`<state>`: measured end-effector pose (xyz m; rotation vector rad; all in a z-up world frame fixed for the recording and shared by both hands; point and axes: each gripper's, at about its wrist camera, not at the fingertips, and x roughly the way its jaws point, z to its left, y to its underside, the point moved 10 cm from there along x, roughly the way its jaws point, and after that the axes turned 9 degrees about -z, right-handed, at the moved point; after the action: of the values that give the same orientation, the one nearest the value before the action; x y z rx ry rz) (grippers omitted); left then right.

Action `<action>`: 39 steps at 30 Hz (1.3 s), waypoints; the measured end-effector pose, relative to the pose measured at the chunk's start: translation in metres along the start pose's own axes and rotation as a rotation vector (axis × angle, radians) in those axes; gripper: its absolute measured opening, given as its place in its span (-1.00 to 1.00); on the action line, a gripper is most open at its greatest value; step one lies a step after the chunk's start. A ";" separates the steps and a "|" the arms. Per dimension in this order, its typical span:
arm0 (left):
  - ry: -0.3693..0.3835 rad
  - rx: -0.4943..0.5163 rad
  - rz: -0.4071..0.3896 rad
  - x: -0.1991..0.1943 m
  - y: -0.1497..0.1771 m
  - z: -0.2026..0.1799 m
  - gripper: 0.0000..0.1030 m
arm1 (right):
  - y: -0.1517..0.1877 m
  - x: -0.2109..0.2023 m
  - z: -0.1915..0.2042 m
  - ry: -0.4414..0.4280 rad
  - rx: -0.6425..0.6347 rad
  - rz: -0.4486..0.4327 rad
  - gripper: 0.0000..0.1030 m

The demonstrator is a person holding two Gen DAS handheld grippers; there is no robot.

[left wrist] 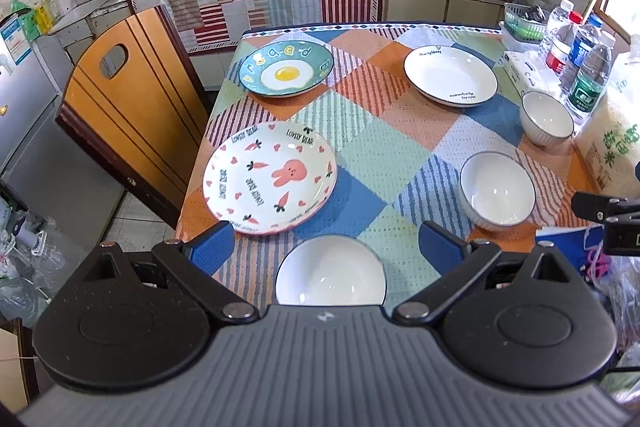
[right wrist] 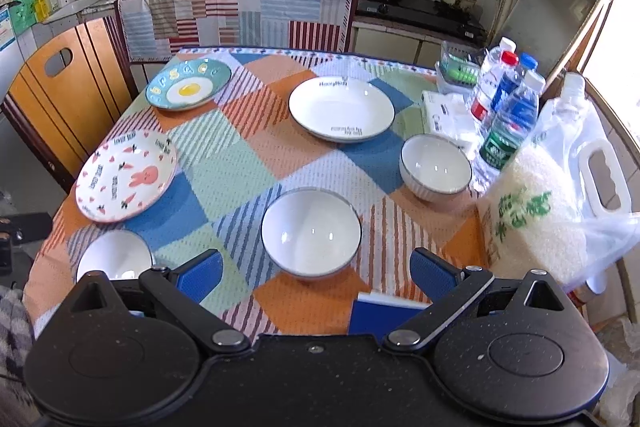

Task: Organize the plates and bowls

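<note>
On the checked tablecloth lie three plates: a teal fried-egg plate (left wrist: 286,69) (right wrist: 188,84), a white plate (left wrist: 450,76) (right wrist: 341,109), and a pink rabbit plate (left wrist: 269,177) (right wrist: 127,180). Three white bowls stand apart: one at the near edge (left wrist: 330,271) (right wrist: 114,254), one in the middle (left wrist: 497,190) (right wrist: 311,230), one at the right (left wrist: 546,118) (right wrist: 435,166). My left gripper (left wrist: 326,253) is open and empty above the near bowl. My right gripper (right wrist: 316,273) is open and empty just before the middle bowl.
Water bottles (right wrist: 508,107), a tissue pack (right wrist: 446,117) and a bag of rice (right wrist: 536,215) crowd the table's right side. A wooden chair (left wrist: 132,107) stands at the left. A blue box (right wrist: 380,315) sits at the near edge. Kitchen counter behind.
</note>
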<state>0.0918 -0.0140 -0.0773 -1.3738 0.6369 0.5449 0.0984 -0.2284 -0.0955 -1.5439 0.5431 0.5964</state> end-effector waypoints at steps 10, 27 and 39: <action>0.018 -0.023 -0.101 0.036 -0.062 -0.016 0.94 | -0.059 0.021 -0.017 -0.057 -0.011 -0.136 0.98; 0.073 -0.136 -0.145 0.193 -0.130 -0.064 0.94 | -0.117 0.195 -0.081 -0.274 0.170 -0.153 0.94; 0.191 -0.231 -0.095 0.312 -0.134 -0.128 0.86 | -0.105 0.327 -0.129 -0.222 0.215 -0.072 0.80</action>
<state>0.3964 -0.1618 -0.2091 -1.6791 0.6735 0.4229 0.4194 -0.3470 -0.2291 -1.2706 0.3683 0.6243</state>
